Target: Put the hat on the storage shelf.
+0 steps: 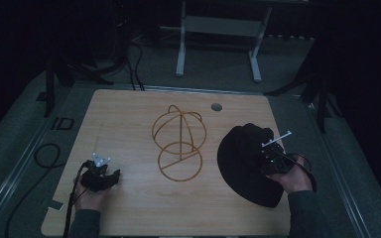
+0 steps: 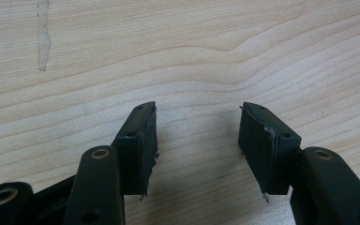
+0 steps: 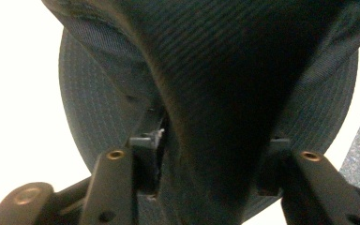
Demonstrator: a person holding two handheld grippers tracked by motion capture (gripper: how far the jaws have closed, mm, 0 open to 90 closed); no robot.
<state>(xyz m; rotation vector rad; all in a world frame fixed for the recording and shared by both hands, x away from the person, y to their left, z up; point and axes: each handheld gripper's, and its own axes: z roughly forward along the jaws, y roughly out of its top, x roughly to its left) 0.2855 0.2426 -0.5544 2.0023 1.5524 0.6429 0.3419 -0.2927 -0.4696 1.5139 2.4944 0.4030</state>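
Right of the wire hat stand [image 1: 179,144]: black brimmed hat [image 1: 245,166] on worktop [image 1: 129,119] | right tool [image 1: 270,153] pinching hat crown | left tool [image 1: 100,177] wide, empty | advice: lift crown evenly, keep brim clear of stand.

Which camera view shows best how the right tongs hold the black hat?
The right gripper view: the black hat has its crown pinched between the right tongs. The high view gives the hat's whole outline beside the wire stand. The left gripper view looks at the wooden table.
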